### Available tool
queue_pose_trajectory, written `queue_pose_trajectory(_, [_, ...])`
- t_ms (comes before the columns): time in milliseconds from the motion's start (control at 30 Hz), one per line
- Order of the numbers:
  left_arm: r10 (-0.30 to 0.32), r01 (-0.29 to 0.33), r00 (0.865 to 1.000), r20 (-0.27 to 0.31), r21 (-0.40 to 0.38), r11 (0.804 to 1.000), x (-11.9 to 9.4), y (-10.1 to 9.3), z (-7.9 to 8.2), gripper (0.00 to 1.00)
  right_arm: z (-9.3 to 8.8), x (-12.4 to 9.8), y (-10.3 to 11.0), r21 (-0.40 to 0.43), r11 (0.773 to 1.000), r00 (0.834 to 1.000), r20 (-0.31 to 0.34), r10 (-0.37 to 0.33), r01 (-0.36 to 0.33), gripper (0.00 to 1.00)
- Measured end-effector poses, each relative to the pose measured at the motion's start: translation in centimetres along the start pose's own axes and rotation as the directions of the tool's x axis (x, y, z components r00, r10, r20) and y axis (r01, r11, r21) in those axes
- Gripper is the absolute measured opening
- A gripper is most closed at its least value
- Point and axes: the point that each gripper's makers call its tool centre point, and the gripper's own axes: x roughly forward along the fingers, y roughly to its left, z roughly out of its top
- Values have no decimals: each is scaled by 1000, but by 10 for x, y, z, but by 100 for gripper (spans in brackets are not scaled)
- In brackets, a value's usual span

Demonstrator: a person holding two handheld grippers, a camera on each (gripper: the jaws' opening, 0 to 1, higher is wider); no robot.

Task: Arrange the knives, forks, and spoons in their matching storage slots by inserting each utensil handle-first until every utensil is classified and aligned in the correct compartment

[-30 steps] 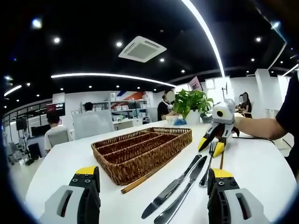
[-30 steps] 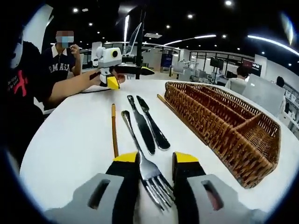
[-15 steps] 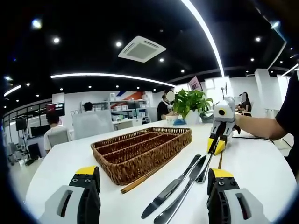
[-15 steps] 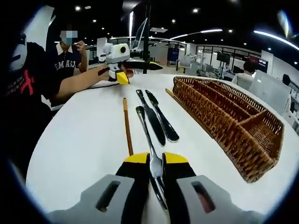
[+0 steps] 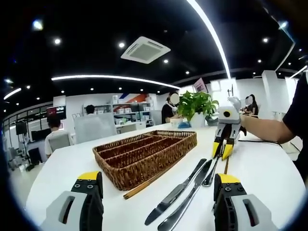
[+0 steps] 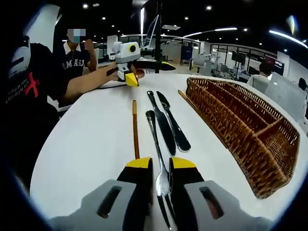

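Observation:
A steel fork (image 6: 153, 132) lies on the white table (image 6: 86, 144), tines toward me, and my right gripper (image 6: 161, 164) is shut on its neck. Two knives (image 6: 169, 126) lie side by side just right of it, and a brown chopstick (image 6: 135, 130) lies on its left. The partitioned wicker tray (image 6: 240, 120) stands to the right. In the left gripper view, my left gripper (image 5: 156, 192) stands wide open over the table, holding nothing, before the tray (image 5: 144, 154) and the knives (image 5: 180, 192). Beyond them the right gripper (image 5: 220, 153) pinches the fork (image 5: 211, 174).
A second chopstick (image 5: 144, 185) lies along the tray's long side. A potted plant (image 5: 197, 106) stands at the table's far end. A hand holds the left gripper (image 6: 147, 72) beyond the cutlery, and a person's forearm (image 6: 82, 82) rests on the table. Other people sit nearby.
My right gripper, open around the fork's tines a second ago, has shut on the fork. The left gripper has stayed open and nearly still.

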Motion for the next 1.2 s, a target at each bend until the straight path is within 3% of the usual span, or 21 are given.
queue_pose_trajectory(267, [8, -8, 1000, 12, -2, 1000, -2, 2, 3, 100, 1, 0, 4, -8, 1000, 1000, -11, 21, -21, 4])
queue_pose_trajectory(533, [6, -6, 1000, 5, 1, 1000, -2, 1, 1, 100, 6, -1, 3, -63, 998, 1000, 10, 16, -15, 2])
queue_pose_trajectory(933, [8, -8, 1000, -1, -8, 1000, -2, 2, 0, 100, 9, -2, 4, -71, 997, 1000, 30, 6, -4, 0])
queue_pose_trajectory(1200, [7, -7, 1000, -4, -12, 1000, -1, 2, -1, 100, 14, -2, 4, -146, 989, 999, 33, -30, 34, 0])
